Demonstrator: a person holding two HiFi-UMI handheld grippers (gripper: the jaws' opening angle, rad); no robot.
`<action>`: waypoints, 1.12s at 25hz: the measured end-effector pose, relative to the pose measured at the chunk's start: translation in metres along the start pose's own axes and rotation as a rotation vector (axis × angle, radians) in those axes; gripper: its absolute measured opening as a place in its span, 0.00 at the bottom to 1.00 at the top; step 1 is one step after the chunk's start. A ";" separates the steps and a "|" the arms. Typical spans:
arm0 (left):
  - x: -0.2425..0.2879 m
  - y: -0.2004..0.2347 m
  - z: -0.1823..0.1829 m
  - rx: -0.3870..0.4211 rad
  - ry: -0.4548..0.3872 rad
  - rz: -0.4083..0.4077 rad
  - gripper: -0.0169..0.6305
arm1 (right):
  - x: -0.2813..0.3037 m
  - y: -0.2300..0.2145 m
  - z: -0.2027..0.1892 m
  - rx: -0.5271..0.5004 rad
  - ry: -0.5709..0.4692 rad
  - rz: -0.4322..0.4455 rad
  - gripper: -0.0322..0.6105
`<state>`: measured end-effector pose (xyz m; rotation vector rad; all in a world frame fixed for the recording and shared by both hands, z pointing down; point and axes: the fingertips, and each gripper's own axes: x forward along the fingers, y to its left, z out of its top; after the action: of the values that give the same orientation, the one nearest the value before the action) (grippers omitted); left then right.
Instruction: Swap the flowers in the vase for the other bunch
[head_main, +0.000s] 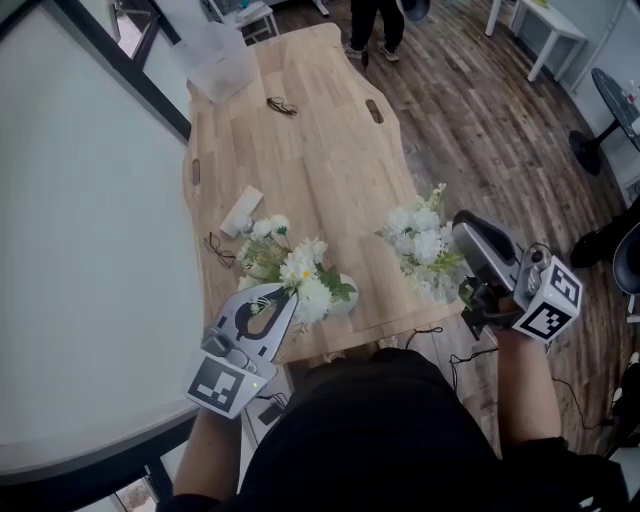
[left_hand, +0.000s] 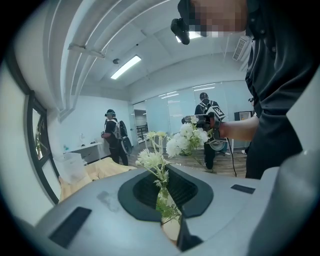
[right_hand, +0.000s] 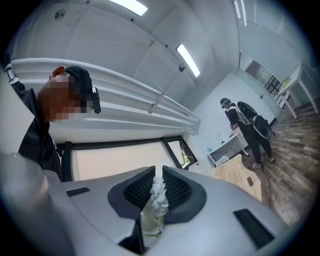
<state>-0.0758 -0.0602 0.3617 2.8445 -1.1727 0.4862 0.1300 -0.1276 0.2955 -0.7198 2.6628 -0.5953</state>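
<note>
Your left gripper (head_main: 286, 300) has its fingers closed round the green stems of the bunch of white daisy-like flowers (head_main: 300, 272). In the left gripper view the stems run up through the narrow slit between the two dark ribbed pads, and the blooms spread above and beyond the fingertips. Just below the fingers a small cream rounded vase (head_main: 348, 300) shows through the same slit. The stems still sit in it, at the near edge of the pale wooden table (head_main: 320, 160).

Your right gripper (head_main: 462, 232) holds the second bunch of fuller white flowers with pale green leaves (head_main: 420, 242). Its fingers are nearly together and press on the lower part of the bunch, with one white sprig standing up between the pads in the right gripper view. The blooms fan out past the fingertips, above the table's near right edge. This bunch is well apart from the vase, off to the right of your left fingers.

Beyond your left fingertips, a pair of thin black-wire spectacles (head_main: 220, 250) and a flat pale rectangular piece (head_main: 240, 210) lie on the table. Further out along the table are a dark spectacle-like item (head_main: 282, 106) and a clear plastic box (head_main: 215, 60) at the far end. A person (head_main: 375, 25) stands on the dark wood floor (head_main: 480, 120) past that end.
</note>
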 end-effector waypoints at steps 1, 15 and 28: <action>0.001 -0.001 0.000 -0.001 0.002 -0.002 0.06 | 0.001 0.000 0.000 0.002 0.001 0.001 0.15; 0.012 -0.005 -0.005 -0.042 0.002 -0.019 0.06 | 0.005 0.004 0.001 0.010 0.018 0.008 0.15; 0.018 -0.007 -0.007 -0.085 -0.012 -0.043 0.06 | 0.008 0.006 0.003 0.007 0.017 0.008 0.15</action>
<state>-0.0613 -0.0664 0.3746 2.7977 -1.1041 0.4086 0.1225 -0.1280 0.2886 -0.7050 2.6768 -0.6110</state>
